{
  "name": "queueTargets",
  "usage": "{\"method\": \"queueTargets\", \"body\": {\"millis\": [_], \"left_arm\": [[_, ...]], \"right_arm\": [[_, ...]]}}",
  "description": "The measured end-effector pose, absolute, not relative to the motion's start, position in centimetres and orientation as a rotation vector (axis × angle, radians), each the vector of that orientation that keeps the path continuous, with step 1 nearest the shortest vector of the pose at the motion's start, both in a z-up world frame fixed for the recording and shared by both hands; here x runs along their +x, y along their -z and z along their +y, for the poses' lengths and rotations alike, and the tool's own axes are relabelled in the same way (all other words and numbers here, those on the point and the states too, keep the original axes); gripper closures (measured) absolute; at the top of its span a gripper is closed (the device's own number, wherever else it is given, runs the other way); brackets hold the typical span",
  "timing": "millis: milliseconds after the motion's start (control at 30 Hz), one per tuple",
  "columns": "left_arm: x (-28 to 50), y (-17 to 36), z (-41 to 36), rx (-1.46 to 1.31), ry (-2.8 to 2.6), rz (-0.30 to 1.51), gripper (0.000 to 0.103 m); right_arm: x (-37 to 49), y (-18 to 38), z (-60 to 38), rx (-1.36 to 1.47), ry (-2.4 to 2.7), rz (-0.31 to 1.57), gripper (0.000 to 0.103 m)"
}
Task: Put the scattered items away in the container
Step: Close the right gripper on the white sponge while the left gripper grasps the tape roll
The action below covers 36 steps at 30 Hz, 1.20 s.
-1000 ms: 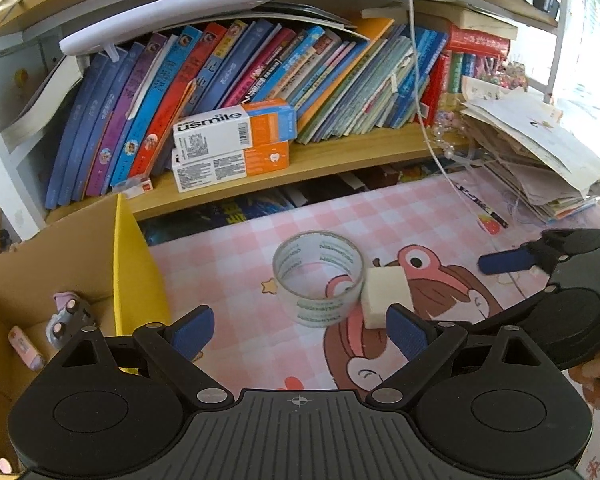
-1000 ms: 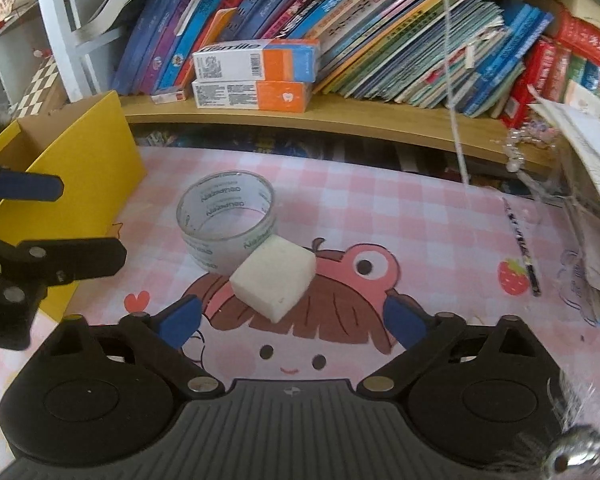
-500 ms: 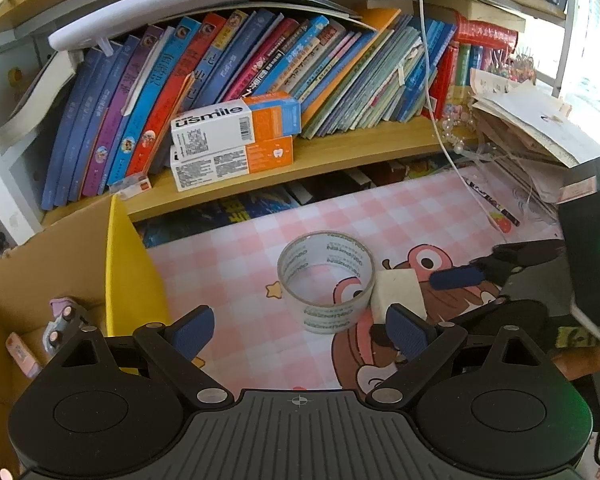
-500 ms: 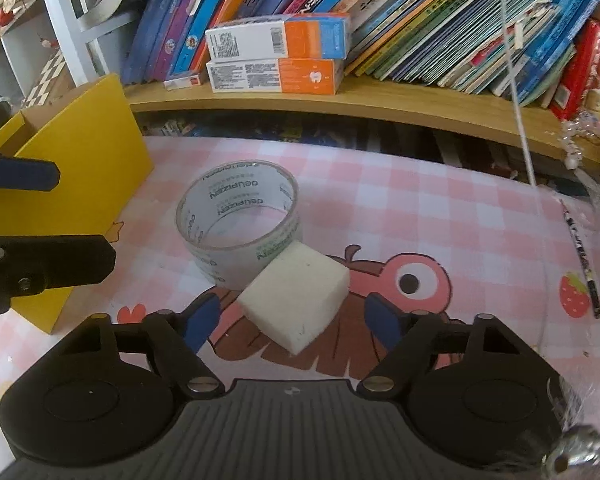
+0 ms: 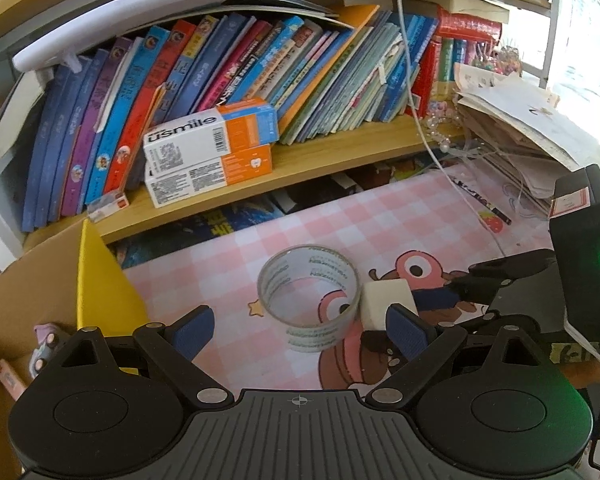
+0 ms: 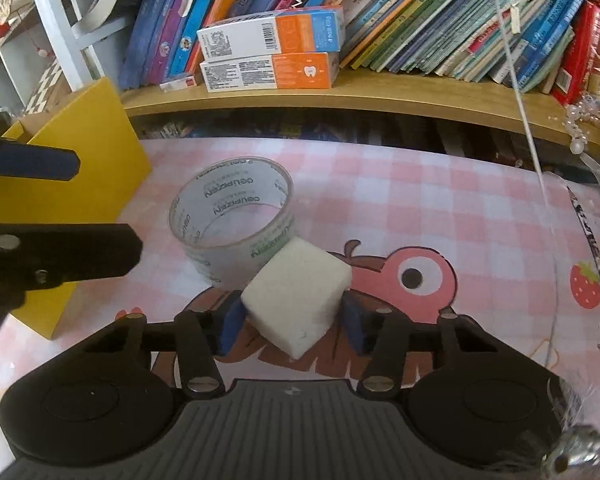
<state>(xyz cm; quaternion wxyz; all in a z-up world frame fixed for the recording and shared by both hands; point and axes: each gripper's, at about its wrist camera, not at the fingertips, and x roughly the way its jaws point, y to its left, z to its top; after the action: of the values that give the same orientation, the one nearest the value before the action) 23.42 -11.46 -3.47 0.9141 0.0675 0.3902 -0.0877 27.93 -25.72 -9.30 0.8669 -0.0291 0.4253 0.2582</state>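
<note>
White foam, a squat cube [image 6: 298,298], matte, edges slightly rounded, one small pit low on its near face. It rests on the bench mat with a corner turned toward the right wrist camera. The right claw [image 6: 292,320] is clamped on it: blue pads press its left and right faces. From the left wrist view the same cube [image 5: 385,300] shows between those pads, just off the right side of the tape roll.

Clear tape roll [image 6: 232,220] lies on its flat side, hollow up, green printed lettering round the band; its near rim touches the cube's far corner. Both sit near the middle of the bench.

Left claw [image 5: 300,330] stands wide apart with nothing between its pads, over the bench just short of the roll.

Container: a cardboard box [image 5: 28,280] with a yellow wall [image 5: 100,272] at the left edge of the bench. Inside, low in the left wrist view, a small pale toy car [image 5: 44,344] and a pink stick-shaped item [image 5: 10,378]; the rest of the interior is hidden.

Bench surface: pink-and-white checked mat [image 6: 420,200] printed with a cartoon character and a strawberry. A pencil [image 6: 590,248] lies near the right edge.

Behind, a wooden shelf [image 6: 380,96] runs along the back edge. Two white-and-orange boxes [image 6: 272,50] are stacked on it, leaning books [image 6: 460,20] behind them. A white cord [image 6: 520,92] hangs down in front. Loose papers [image 5: 520,128] are piled at the far right corner.
</note>
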Motion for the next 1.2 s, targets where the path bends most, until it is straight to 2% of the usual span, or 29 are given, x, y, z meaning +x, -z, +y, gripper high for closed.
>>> {"method": "queueTargets", "body": {"millis": [533, 633, 867, 1200], "left_arm": [[25.9, 5.7, -14.0, 0.206, 0.218, 0.836, 0.014], [26.3, 6.0, -14.5, 0.234, 0.227, 0.837, 0.021], [27.3, 7.3, -15.1, 0.254, 0.254, 0.867, 0.058], [28.1, 9.0, -15.2, 0.256, 0.25, 0.908, 0.072]], "right_arm": [[25.8, 8.5, -28.9, -0.039, -0.505, 0.913, 0.057], [25.4, 8.4, -29.1, -0.039, -0.501, 0.915, 0.057], [24.8, 8.3, -29.5, -0.036, -0.483, 0.927, 0.057], [24.3, 8.0, -29.5, -0.034, -0.48, 0.926, 0.057]]}}
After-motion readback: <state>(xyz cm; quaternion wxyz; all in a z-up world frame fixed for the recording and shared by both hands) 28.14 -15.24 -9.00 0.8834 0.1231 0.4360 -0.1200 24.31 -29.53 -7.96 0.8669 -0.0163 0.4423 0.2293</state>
